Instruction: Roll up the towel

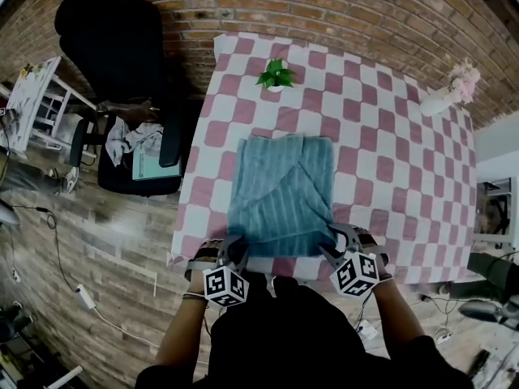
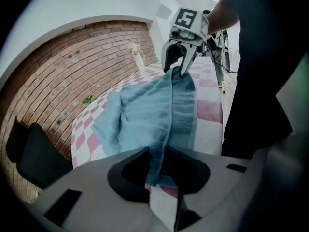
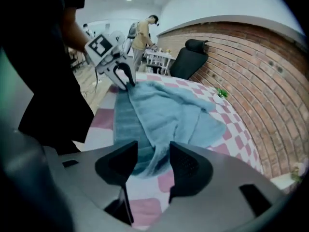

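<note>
The left gripper was clenched on the near-left corner of the blue towel. The right gripper stood parted astride the near-right corner, not pressing it. The towel stretched away from both, its long axis near to far, on the pink-checked table. A potted plant sat beyond, before a brick wall.

Light blue towel with fine ribbed stripes, pink-and-white chequered tablecloth, red-brown brick wall, black office chair, green plant in a white pot, pale pink flowers, grey-brown wood-plank floor, grey left gripper and right gripper with black-and-white marker cubes.
</note>
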